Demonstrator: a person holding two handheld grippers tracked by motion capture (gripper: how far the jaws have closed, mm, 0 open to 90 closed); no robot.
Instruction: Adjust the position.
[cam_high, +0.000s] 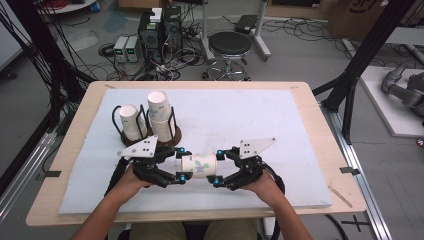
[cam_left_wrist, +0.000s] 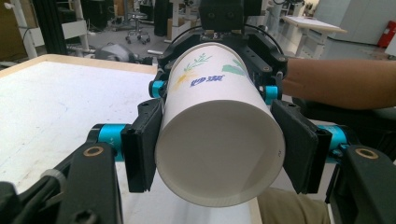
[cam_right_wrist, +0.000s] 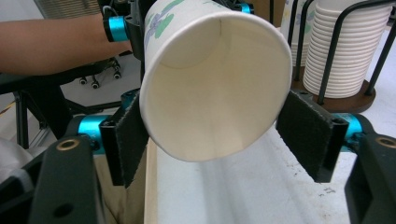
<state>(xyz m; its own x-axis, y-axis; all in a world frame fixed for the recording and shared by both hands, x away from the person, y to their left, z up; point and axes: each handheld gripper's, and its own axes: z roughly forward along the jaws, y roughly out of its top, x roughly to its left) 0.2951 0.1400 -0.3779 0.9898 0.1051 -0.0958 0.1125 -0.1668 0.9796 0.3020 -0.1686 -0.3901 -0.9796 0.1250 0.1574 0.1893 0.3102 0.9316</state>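
Near edge, centre: a printed paper cup (cam_high: 198, 166) lies on its side, bridging the two tools above the white mat (cam_high: 260, 125).
Left gripper (cam_high: 182, 164): both pads press the cup's wall at one end; its own view looks straight into an open mouth.
Right gripper (cam_high: 218, 167): jaws pinched on the other end. Its view too faces an open mouth, so whether this is one cup or two set base to base cannot be told.
Just behind the left gripper: a wire rack (cam_high: 172, 134) on a wooden base holding two stacks of white cups (cam_high: 159, 112) — the nearest thing in the way.
Table (cam_high: 310, 100): pale wood, showing around the mat.
Floor beyond: a black stool (cam_high: 230, 45), computer towers (cam_high: 160, 27) and cables.
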